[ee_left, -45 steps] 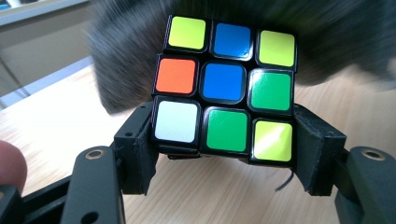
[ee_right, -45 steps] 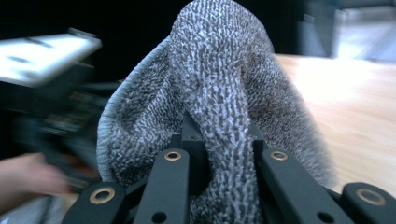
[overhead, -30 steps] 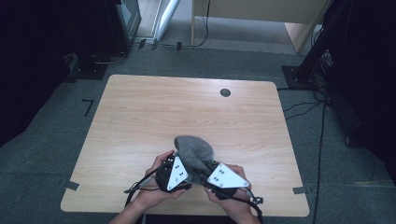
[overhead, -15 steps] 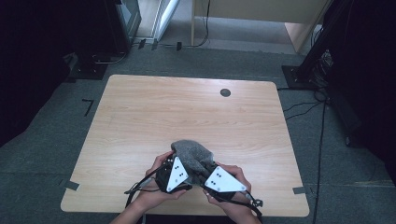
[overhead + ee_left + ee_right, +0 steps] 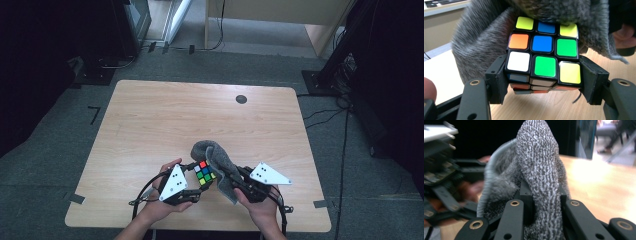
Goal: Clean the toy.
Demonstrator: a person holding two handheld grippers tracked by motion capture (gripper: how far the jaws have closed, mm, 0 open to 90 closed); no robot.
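A scrambled puzzle cube (image 5: 543, 62) is clamped between the jaws of the left gripper (image 5: 544, 85), which press on two opposite sides of its lowest layer. In the left gripper view the face turned to the camera shows yellow, blue, orange, green and white squares. A grey cloth (image 5: 537, 170) is pinched in the right gripper (image 5: 544, 202), whose jaws are drawn together on a bunched fold (the knitted weave is seen close up in the right gripper view). The cloth is draped over the far side of the cube and touches it along the top row of squares.

In the high view both are held near the front edge of the wooden table (image 5: 150, 125), about midway between its two front corners. The left gripper (image 5: 192, 177) is seen just left of the cube (image 5: 204, 172), and the right gripper (image 5: 231, 179) just right of it, with the cloth (image 5: 215, 155) lying between them and rising behind the cube. A hand (image 5: 162, 202) is wrapped around each gripper. A small dark round spot (image 5: 241, 99) is set in the table near its far edge, well apart from the work.
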